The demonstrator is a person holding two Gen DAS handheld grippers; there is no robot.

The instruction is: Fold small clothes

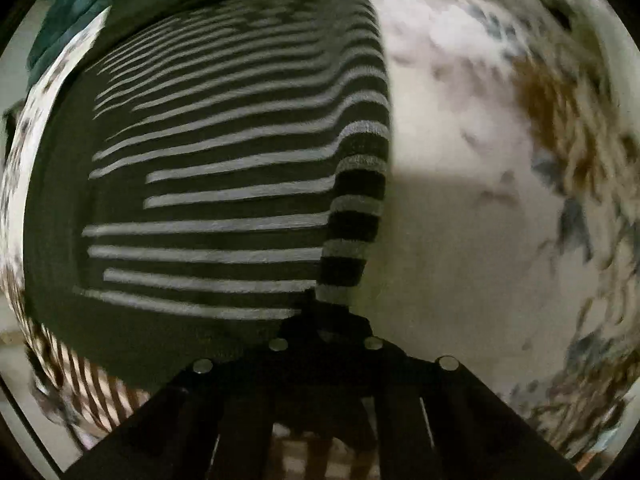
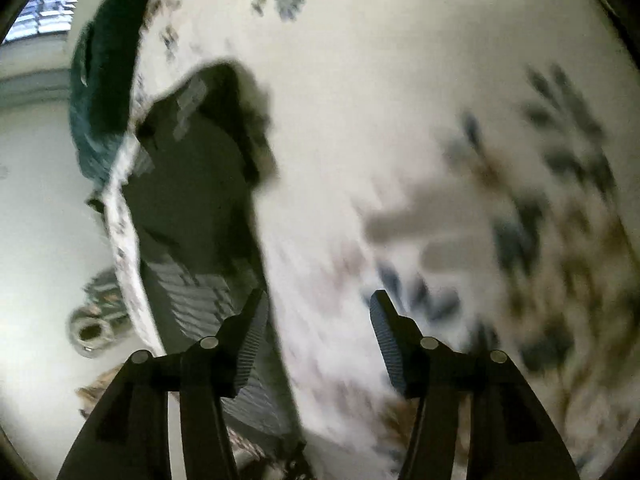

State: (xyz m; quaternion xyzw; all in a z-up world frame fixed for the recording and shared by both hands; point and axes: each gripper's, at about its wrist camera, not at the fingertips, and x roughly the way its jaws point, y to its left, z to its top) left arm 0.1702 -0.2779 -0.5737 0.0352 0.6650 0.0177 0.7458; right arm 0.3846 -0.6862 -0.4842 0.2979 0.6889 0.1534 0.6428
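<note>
1. The left gripper point(image 1: 326, 330) is pinched tight on the bottom edge of the striped sweater point(image 1: 224, 184), near its sleeve point(image 1: 356, 200).
2. The right gripper point(image 2: 318, 344) has its fingers wide apart and holds nothing.
3. The sweater lies on a white bedsheet point(image 1: 460, 220) with leaf prints.
4. A dark green cloth point(image 2: 106, 80), too blurry to name, sits at the sheet's far edge.

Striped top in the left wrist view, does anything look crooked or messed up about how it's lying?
Nothing damaged or spilled. The striped top lies mostly flat on the floral sheet, its sleeve folded along the right edge. The left gripper is closed on the sleeve's end. The right gripper is open, holding nothing. Both views are blurred.
</note>
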